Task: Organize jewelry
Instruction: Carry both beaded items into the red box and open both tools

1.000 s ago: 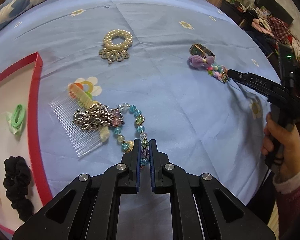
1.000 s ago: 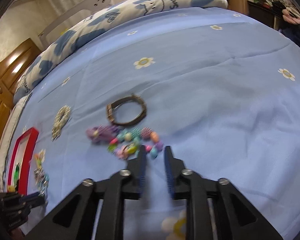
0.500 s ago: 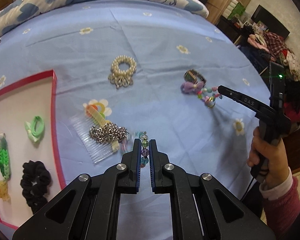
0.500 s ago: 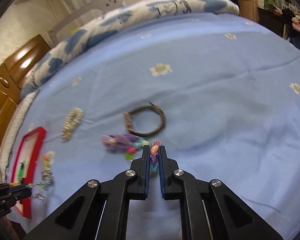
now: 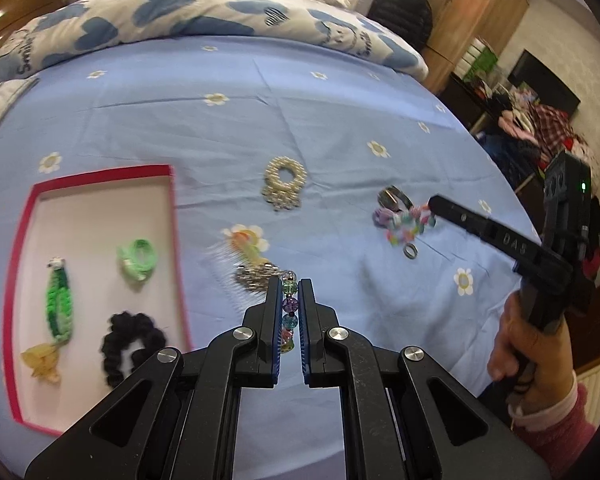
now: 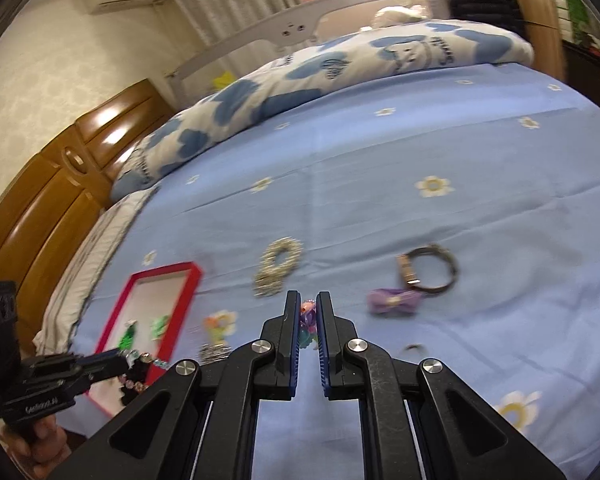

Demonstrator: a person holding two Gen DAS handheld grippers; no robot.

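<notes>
My left gripper (image 5: 291,282) is shut on a string of glass beads (image 5: 290,308), held above the blue bed sheet; it also shows at the lower left of the right wrist view as the left gripper (image 6: 120,358). My right gripper (image 6: 309,300) is shut on a colourful bead bracelet (image 6: 307,318), lifted off the sheet. In the left wrist view that bracelet (image 5: 406,224) dangles from the right gripper's tip (image 5: 434,205). A red-rimmed tray (image 5: 172,216) lies at the left with a green band (image 5: 138,258), a green braided piece (image 5: 60,304) and a black scrunchie (image 5: 132,346).
On the sheet lie a pearl scrunchie (image 5: 285,178), a clear comb (image 5: 234,254), a silver chain (image 5: 256,276), a dark bangle (image 6: 432,272), a purple bow (image 6: 394,301) and a small ring (image 5: 410,251). A folded quilt (image 5: 204,20) lies at the far side. The bed edge drops off at right.
The right gripper shut on the colourful bracelet and lifted it away from the bow and bangle. The left gripper rose with the glass beads, away from the chain and comb.
</notes>
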